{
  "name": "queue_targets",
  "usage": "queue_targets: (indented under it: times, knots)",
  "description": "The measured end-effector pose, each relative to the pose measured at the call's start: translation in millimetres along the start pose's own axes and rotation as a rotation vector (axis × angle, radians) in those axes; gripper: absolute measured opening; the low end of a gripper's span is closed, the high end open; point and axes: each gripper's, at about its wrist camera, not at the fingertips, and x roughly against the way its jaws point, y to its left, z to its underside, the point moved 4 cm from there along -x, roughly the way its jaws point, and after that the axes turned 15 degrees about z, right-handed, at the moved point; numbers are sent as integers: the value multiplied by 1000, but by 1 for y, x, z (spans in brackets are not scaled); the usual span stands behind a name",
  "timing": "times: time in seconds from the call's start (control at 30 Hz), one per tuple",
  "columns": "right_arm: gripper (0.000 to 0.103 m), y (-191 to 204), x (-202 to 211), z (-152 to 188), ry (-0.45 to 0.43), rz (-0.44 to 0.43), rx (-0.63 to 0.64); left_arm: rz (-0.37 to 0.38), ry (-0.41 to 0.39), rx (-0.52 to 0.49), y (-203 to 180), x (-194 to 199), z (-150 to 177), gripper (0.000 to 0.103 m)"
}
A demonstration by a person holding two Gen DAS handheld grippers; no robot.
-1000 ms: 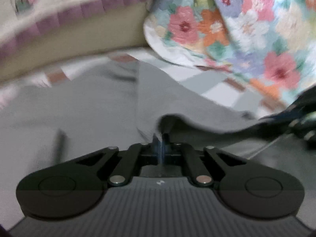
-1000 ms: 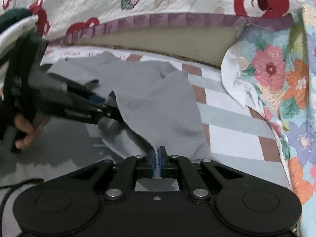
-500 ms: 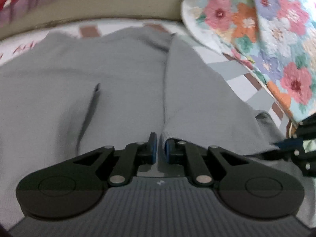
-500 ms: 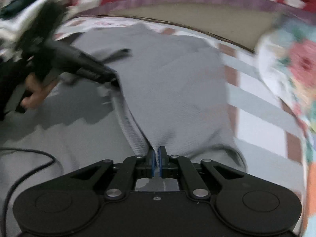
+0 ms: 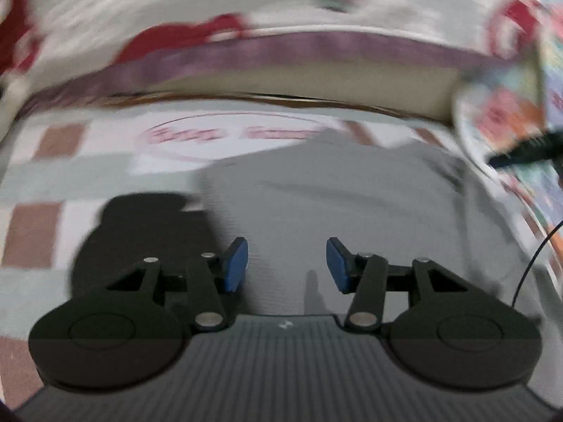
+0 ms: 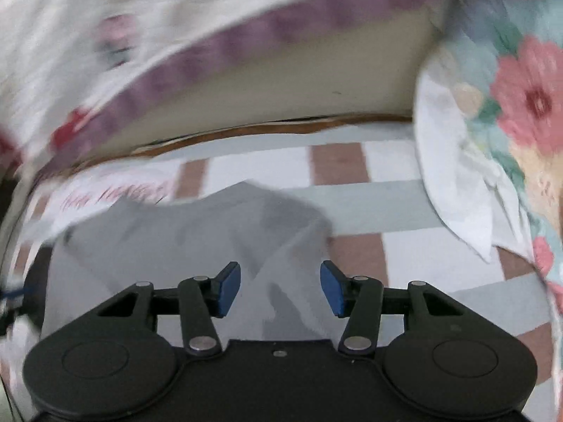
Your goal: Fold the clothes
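Note:
A grey garment [image 5: 334, 193] lies spread on the checked bed sheet [image 5: 52, 176], blurred by motion. My left gripper [image 5: 286, 263] hovers over its near part. Its jaws are opening, and the blue pads [image 5: 235, 263] stand apart with no cloth pinched between them. In the right wrist view the same grey garment [image 6: 211, 232] lies rumpled under my right gripper [image 6: 280, 288]. Its jaws are opening too, and its pads [image 6: 332, 288] are clear of the cloth seen through the gap. The right gripper's tip [image 5: 527, 147] shows at the right edge of the left view.
A white quilt with a purple border [image 5: 281, 45] is heaped along the far side of the bed. A floral pillow [image 6: 520, 105] lies at the right. A thin black cable [image 5: 535, 260] hangs at the right of the left view.
Both grippers were shut on the grey garment's edge and carried it across the bed. Now both have let go, their jaws apart, and the garment lies on the sheet.

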Motion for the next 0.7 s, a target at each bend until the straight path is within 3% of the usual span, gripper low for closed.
queue_targets:
  times: [0.1,0.27,0.3,0.33,0.37,0.5,0.7]
  knots:
    - [55,-8,-28,-15,49,11,-66,26,-21,66,24,-9,-9,48]
    - [55,-6,-68,-24,142,42,-69,75,-24,61,22,-40,-36,50]
    - [36,-5,-71,-23,142,62,-58,77,-26,59,20,-45,-39,50]
    - [8,-4,-73,-22,132,78,-47,79,-27,57,19,-50,-43,50]
    - [7,-3,-75,-21,123,95,-35,75,-30,55,18,-54,-45,50]
    - [7,-13,-64,-32,-51,209,-17,61,-33,48,18,-65,-43,50]
    - [7,-9,-75,-25,-63,231,14,47,-45,28,17,-69,-38,51]
